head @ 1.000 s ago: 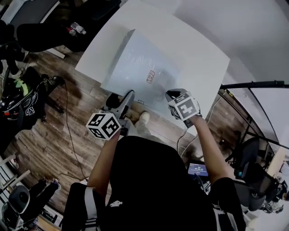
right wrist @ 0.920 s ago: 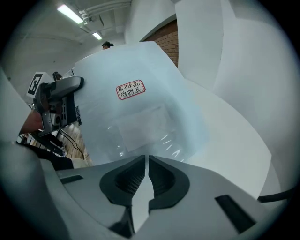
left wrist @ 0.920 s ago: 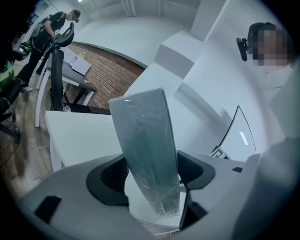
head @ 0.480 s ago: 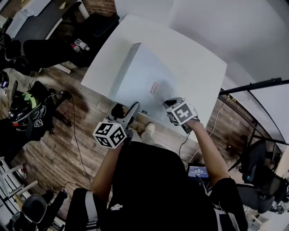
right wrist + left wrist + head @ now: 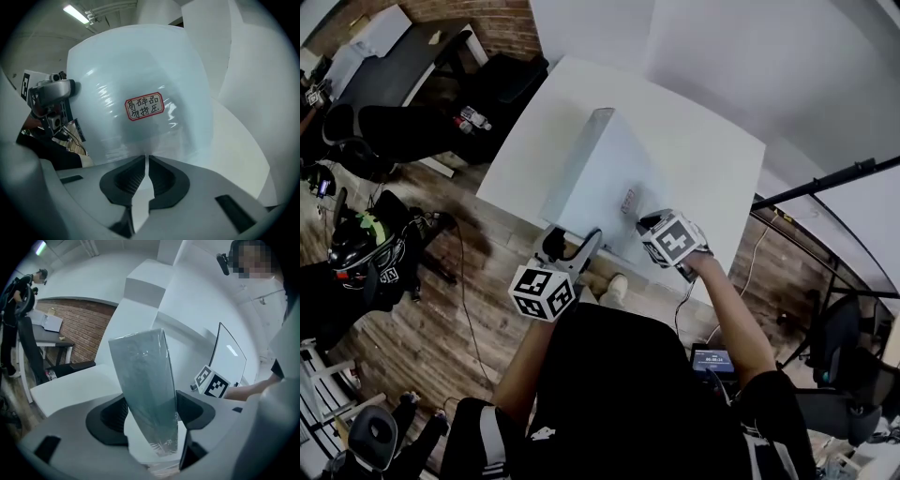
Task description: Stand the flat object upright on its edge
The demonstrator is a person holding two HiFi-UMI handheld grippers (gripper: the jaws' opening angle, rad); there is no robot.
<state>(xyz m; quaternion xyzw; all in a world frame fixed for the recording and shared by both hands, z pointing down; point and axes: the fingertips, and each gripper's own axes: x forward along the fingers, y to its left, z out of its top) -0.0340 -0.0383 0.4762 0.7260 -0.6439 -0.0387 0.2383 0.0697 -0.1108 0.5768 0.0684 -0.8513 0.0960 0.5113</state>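
The panel (image 5: 602,169), a flat grey slab wrapped in clear film, is over the white table (image 5: 712,159), near the front edge. It is tipped up off the tabletop and leans steeply rather than lying flat. In the head view its broad face looks narrow, and a thin side runs along its left. Where its lower edge meets the table cannot be made out.

The left gripper (image 5: 573,243) has the panel by its near corner. In the left gripper view the jaws stand wide apart, and the panel (image 5: 143,376) runs up between them, edge-on and tilted to the left. Both pads (image 5: 177,409) press against its faces, so the left gripper (image 5: 152,414) is clamped across the slab's thickness.

The right gripper (image 5: 643,223) points down at the broad face, close to the near edge. In the right gripper view its jaws are almost together, with only a sliver of gap, and nothing solid lies between them. The right gripper (image 5: 146,160) has its tips at the face of the panel (image 5: 140,65), just below the red-bordered sticker (image 5: 144,106). Whether the tips pinch a bit of film cannot be told. The sticker (image 5: 628,200) also shows in the head view, just beyond the right gripper's tips.

The two grippers sit near each other on the same near edge, left at the corner and right further along.
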